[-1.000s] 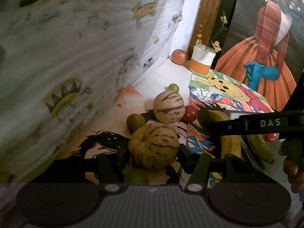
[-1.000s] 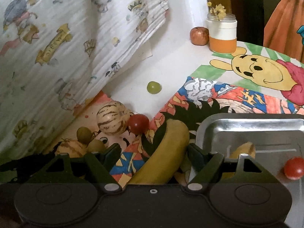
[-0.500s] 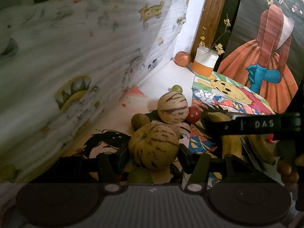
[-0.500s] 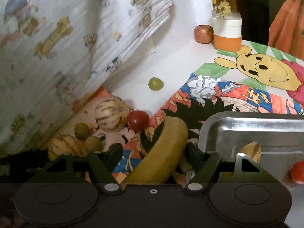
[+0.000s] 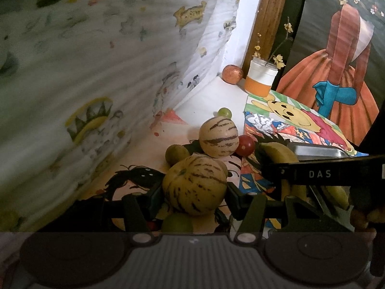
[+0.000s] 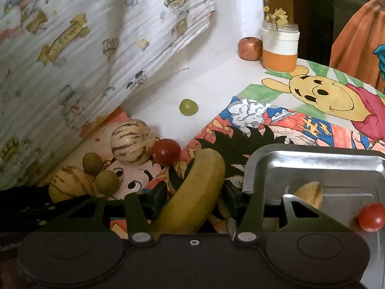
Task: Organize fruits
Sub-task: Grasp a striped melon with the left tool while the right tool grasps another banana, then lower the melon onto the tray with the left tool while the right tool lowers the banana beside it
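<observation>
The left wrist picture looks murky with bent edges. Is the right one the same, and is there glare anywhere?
Left wrist view: dim, corners black, the patterned white cloth smeared and bowed by the fisheye lens. Right wrist view: brighter and sharper, still curved at the edges; bright glare streaks the shiny metal tray, and the small red tomato in it shows a tiny highlight.

From the right wrist view we see the tray (image 6: 312, 159) at four o'clock on the surface (image 6: 216, 84), a tomato (image 6: 371, 217) inside it. The banana (image 6: 197, 192) lies just left of the tray. Two melons (image 6: 131, 142) sit at nine o'clock; the jar (image 6: 280, 47) stands at one o'clock.
</observation>
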The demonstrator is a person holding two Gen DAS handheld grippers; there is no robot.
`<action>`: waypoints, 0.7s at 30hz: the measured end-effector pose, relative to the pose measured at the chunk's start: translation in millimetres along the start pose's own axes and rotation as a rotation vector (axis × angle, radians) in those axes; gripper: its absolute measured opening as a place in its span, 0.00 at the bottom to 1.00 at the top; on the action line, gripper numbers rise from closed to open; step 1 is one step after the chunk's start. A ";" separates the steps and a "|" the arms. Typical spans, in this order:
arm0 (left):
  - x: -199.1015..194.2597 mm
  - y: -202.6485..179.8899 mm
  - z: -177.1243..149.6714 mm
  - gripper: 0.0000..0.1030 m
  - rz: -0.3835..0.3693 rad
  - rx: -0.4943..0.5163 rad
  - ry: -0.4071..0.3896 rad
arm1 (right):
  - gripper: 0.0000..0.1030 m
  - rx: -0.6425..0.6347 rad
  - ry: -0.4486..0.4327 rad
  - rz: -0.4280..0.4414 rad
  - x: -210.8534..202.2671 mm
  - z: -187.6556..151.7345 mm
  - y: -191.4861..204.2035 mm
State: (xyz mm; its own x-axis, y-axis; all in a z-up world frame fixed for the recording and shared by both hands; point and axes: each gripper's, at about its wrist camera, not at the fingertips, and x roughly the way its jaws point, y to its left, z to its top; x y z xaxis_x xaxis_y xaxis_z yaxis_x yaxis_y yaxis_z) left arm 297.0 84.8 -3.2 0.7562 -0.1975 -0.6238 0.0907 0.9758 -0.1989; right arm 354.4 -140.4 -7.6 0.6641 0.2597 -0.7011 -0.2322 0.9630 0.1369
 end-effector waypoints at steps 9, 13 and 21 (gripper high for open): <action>-1.4 0.6 -4.0 0.58 0.007 -0.036 -0.011 | 0.37 0.088 -0.027 0.042 -6.1 -5.5 -5.7; -6.5 -3.7 -8.8 0.57 -0.002 -0.029 -0.025 | 0.34 0.128 -0.043 0.073 -15.2 -12.1 -9.1; -20.3 -18.2 -13.0 0.57 -0.011 -0.018 -0.053 | 0.34 0.228 -0.079 0.111 -45.4 -30.2 -21.8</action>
State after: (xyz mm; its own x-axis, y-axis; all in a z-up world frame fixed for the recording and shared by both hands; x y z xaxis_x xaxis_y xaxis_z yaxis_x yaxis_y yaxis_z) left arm 271.5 69.8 3.3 0.7884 -0.2026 -0.5808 0.0879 0.9716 -0.2196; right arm 307.9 -175.4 0.1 0.6989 0.3612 -0.6173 -0.1465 0.9171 0.3707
